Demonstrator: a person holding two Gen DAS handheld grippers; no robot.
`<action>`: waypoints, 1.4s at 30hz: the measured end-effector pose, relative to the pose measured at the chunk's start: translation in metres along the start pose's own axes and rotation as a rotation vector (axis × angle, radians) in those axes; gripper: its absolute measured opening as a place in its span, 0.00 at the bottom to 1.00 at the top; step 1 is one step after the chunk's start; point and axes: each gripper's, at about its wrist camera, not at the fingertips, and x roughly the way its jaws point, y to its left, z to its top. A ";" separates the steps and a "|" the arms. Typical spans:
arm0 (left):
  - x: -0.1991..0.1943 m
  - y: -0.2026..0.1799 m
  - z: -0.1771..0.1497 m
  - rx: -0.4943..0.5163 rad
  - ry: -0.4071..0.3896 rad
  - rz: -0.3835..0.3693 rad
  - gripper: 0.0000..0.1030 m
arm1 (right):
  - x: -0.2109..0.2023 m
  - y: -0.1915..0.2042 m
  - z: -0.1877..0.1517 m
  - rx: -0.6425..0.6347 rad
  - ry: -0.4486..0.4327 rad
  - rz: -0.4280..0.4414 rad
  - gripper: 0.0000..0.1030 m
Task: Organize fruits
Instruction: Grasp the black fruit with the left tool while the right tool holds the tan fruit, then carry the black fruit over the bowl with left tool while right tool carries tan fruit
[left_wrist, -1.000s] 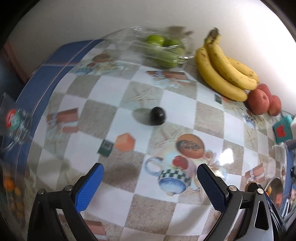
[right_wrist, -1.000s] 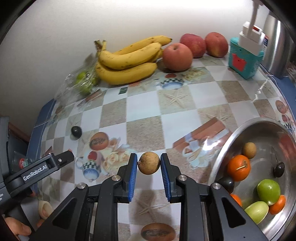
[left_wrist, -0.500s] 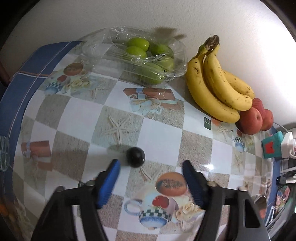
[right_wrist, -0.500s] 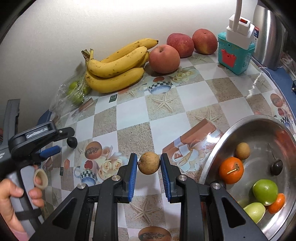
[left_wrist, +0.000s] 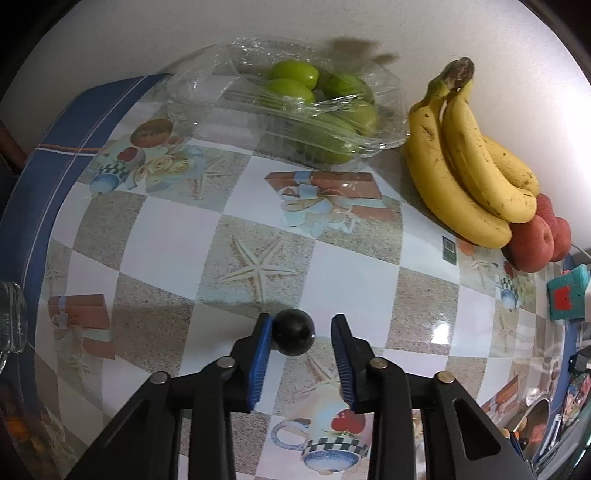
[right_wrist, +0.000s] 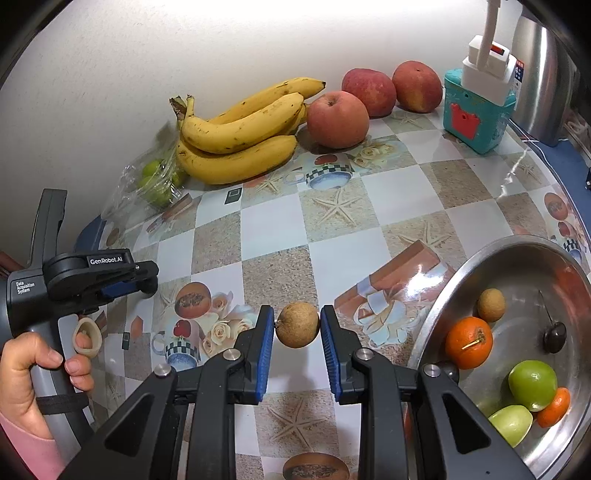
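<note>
Left gripper (left_wrist: 301, 332): jaws apart, straddling a small dark round fruit (left_wrist: 293, 331) on the checkered tablecloth (left_wrist: 354, 284). Fruit off-centre in the gap, touching or nearly touching the left blue pad (left_wrist: 260, 354), with clear space to the right pad. No long axis to speak of, the fruit being near-spherical, so no preferred closing direction. Probably a slight shift leftward, or a plain squeeze that lets the right pad travel farther, with some risk of the smooth ball rolling forward out of the jaws.

Right gripper (right_wrist: 297, 326): clamped on a brown, rough-skinned round fruit (right_wrist: 297, 324), likely a longan, held above the cloth. Steel bowl (right_wrist: 439, 306) just to the right of those fingers, already holding a second brown fruit, an orange (right_wrist: 468, 341), green fruits (right_wrist: 532, 384) and a dark cherry. Judged next for this side: a short swing rightward over the rim, then release.

Against the wall, well apart from both grippers: bananas (right_wrist: 240, 140), red apples (right_wrist: 338, 119), and a clear pack of green fruit (left_wrist: 314, 107).
</note>
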 end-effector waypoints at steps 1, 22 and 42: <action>0.001 0.003 0.000 -0.009 0.004 0.002 0.28 | 0.000 0.000 0.000 0.001 0.001 0.000 0.26; -0.052 -0.022 -0.063 -0.066 -0.034 -0.171 0.25 | -0.023 -0.007 -0.009 -0.001 0.000 0.004 0.26; -0.116 -0.073 -0.175 -0.035 -0.122 -0.285 0.25 | -0.086 -0.049 -0.048 0.009 -0.047 -0.026 0.26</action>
